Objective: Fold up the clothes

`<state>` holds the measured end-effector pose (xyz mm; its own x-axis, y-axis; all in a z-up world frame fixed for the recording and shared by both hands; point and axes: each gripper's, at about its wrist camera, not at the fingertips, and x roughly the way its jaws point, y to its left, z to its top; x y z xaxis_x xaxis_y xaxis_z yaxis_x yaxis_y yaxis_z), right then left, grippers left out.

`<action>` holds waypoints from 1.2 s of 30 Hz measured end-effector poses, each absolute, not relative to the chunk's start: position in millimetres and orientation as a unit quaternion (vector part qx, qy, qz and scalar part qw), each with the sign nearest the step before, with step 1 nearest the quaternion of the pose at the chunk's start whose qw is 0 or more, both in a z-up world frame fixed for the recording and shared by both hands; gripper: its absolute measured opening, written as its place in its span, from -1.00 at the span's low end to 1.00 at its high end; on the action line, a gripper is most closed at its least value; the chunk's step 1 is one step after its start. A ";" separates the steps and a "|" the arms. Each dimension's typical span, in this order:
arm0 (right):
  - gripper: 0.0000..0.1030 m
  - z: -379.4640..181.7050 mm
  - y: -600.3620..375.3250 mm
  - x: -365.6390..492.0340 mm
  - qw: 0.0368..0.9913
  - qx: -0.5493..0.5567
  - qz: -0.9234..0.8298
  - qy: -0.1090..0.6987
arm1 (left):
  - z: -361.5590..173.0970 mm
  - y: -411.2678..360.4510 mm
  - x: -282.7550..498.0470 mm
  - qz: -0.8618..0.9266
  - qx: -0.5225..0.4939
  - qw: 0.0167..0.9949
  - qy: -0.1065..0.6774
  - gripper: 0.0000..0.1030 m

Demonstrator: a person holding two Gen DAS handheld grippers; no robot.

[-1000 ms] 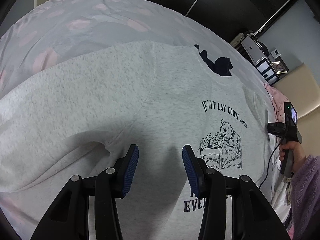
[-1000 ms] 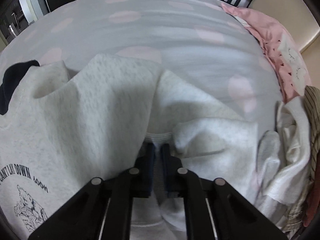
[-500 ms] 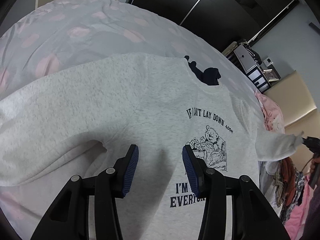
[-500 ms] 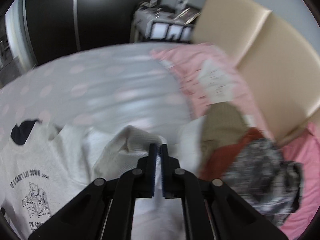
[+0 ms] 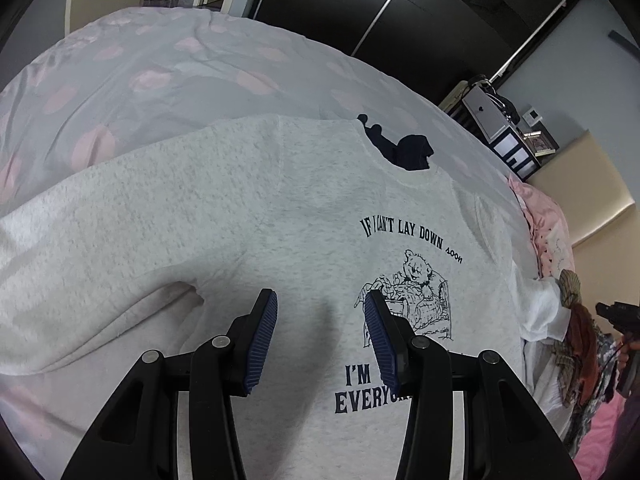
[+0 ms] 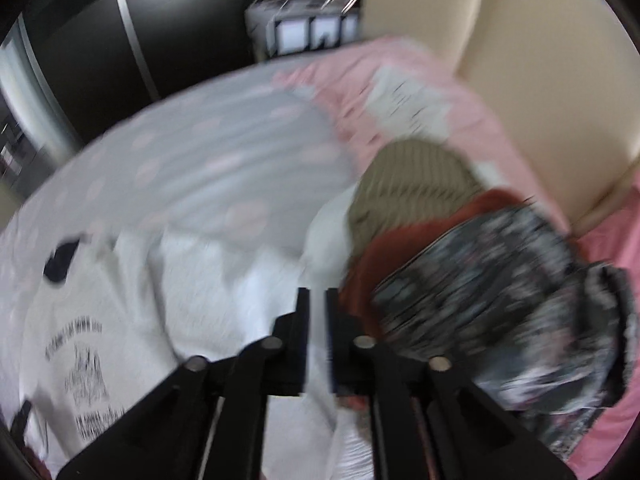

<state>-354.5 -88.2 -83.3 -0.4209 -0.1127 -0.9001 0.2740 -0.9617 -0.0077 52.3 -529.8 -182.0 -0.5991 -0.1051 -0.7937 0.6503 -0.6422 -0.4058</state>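
Sweatshirt (image 5: 248, 216), heather-grey fleece with a navy bear print, lies front-up and flat on the bed (image 5: 168, 80). Left tongs (image 5: 320, 332) hover above its chest, ribbed blue pads (image 5: 264, 332) wide apart, gripping nothing. Right tongs (image 6: 317, 340) show a narrow gap over white fabric; blur hides whether anything is pinched (cannot tell). Around them spreads a smooth grey duvet with pink spots, a rumpled heap of clothes (image 6: 460, 240), a pink pillow (image 6: 400, 80), a padded beige headboard (image 6: 520, 60) and a glossy black wardrobe (image 5: 400, 12).
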 end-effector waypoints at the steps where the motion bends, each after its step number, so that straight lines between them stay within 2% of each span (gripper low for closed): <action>1: -0.68 -93.7 -92.9 -353.2 0.123 0.533 -0.833 0.085 | -181.1 -527.9 50.6 -0.825 0.383 0.229 0.346 -0.07; 3: -0.64 -114.2 -102.4 -356.0 0.129 0.547 -0.821 0.104 | -180.9 -524.5 47.3 -0.832 0.382 0.225 0.334 0.17; 4: -0.62 -123.5 -105.6 -360.0 0.124 0.553 -0.817 0.111 | -181.5 -523.6 46.2 -0.834 0.381 0.223 0.332 0.19; 11: -0.61 -168.1 -96.9 -401.8 0.042 0.601 -0.791 0.105 | -199.0 -527.5 34.0 -0.827 0.402 0.214 0.331 0.20; 18: -0.60 -205.8 -109.6 -404.2 0.005 0.622 -0.765 0.164 | -213.0 -534.1 31.1 -0.819 0.413 0.212 0.339 0.20; 20: -0.67 -204.8 -114.6 -397.8 0.006 0.607 -0.773 0.183 | -213.2 -535.6 32.6 -0.818 0.411 0.213 0.341 0.20; 21: -0.79 -203.5 -117.4 -394.3 0.008 0.600 -0.776 0.194 | -212.7 -536.3 33.5 -0.818 0.410 0.214 0.343 0.20; 25: -0.84 -177.2 -122.7 -379.8 0.020 0.568 -0.799 0.196 | -208.1 -537.5 37.1 -0.818 0.401 0.214 0.351 0.20; 32: -0.84 -66.7 -138.9 -358.8 0.019 0.477 -0.851 0.220 | -196.8 -530.8 42.3 -0.826 0.391 0.208 0.349 0.20; 36: -0.84 -9.6 -123.5 -368.4 -0.048 0.425 -0.868 0.252 | -189.0 -532.8 48.8 -0.827 0.380 0.212 0.355 0.20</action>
